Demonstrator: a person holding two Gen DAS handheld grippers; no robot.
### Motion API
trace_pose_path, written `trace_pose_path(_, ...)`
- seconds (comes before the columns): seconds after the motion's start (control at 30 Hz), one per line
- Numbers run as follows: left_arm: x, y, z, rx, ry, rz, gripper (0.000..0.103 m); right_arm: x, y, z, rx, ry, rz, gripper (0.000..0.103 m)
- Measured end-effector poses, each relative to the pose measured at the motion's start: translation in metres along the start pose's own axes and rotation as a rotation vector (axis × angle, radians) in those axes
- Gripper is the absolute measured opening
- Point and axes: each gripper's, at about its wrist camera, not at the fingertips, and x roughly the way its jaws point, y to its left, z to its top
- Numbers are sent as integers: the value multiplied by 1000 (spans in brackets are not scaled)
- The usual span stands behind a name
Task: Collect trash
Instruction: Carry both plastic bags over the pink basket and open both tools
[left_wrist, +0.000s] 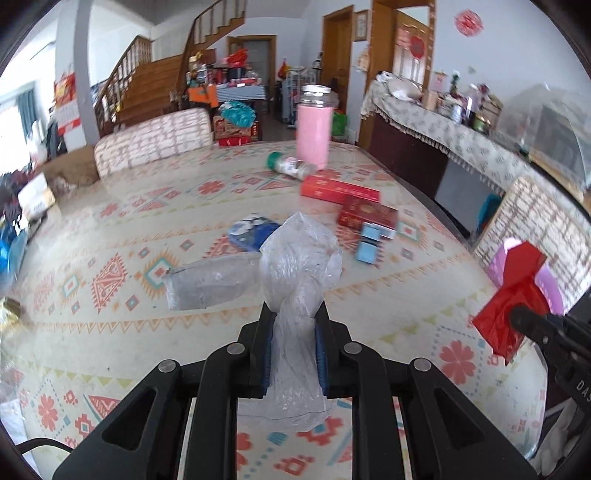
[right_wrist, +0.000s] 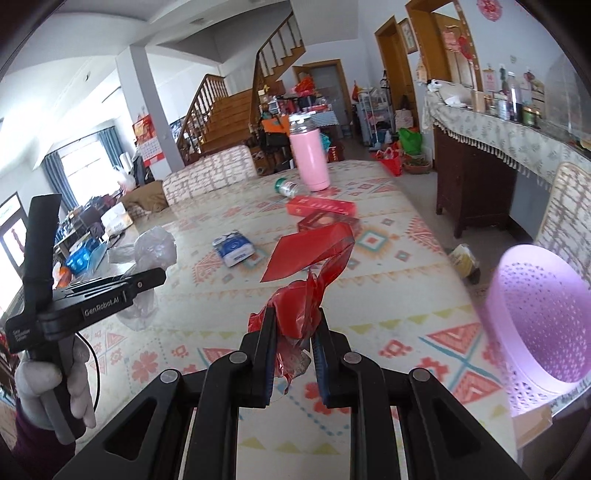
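My left gripper is shut on a crumpled clear plastic bag, held up over the patterned table. In the right wrist view that same gripper shows at the left with the clear plastic bag bunched at its tip. My right gripper is shut on a red plastic wrapper that trails upward. Seen from the left wrist, the right gripper holds the red plastic wrapper at the table's right edge. A purple perforated waste basket stands beside the table at the right, its mouth tilted toward me.
Farther along the table stand a pink tumbler, a toppled green-capped bottle, red boxes, small blue boxes and a blue-white packet. Padded chairs flank the table; a cloth-covered sideboard lines the right wall.
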Motion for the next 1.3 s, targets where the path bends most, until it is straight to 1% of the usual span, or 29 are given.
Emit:
trace_pose_path(0.13, -4, -27, 1, 47, -1, -17, 18, -15, -18, -3, 22, -25, -14, 19)
trace_pose_path(0.3, 0, -64, 6, 94, 16, -75, 18, -36, -49, -6, 65, -61, -36, 19)
trace_pose_path(0.47, 11, -105, 18, 124, 53, -169, 18, -54, -87, -8, 113, -93, -86, 19)
trace_pose_path(0.57, 19, -130, 27, 139, 63, -220, 18, -66, -117, -9, 148, -106, -131, 19)
trace_pose_path(0.7, 32, -172, 41, 174, 76, -302, 18, -77, -159, -13, 207, -110, -198, 19)
trace_pose_path(0.77, 38, -192, 46, 193, 82, -326, 18, -81, -180, -14, 234, -109, -227, 19)
trace_pose_path(0.9, 51, -235, 58, 230, 107, -402, 18, -84, -207, -14, 271, -107, -272, 19)
trace_pose_path(1.13, 67, -286, 75, 265, 129, -495, 18, -78, -242, -14, 329, -86, -314, 19)
trace_pose_path(1.27, 75, -300, 80, 269, 148, -536, 24, -74, -253, -12, 343, -75, -336, 19)
trace_pose_path(1.3, 76, -302, 81, 268, 150, -546, 29, -73, -255, -12, 346, -73, -339, 20)
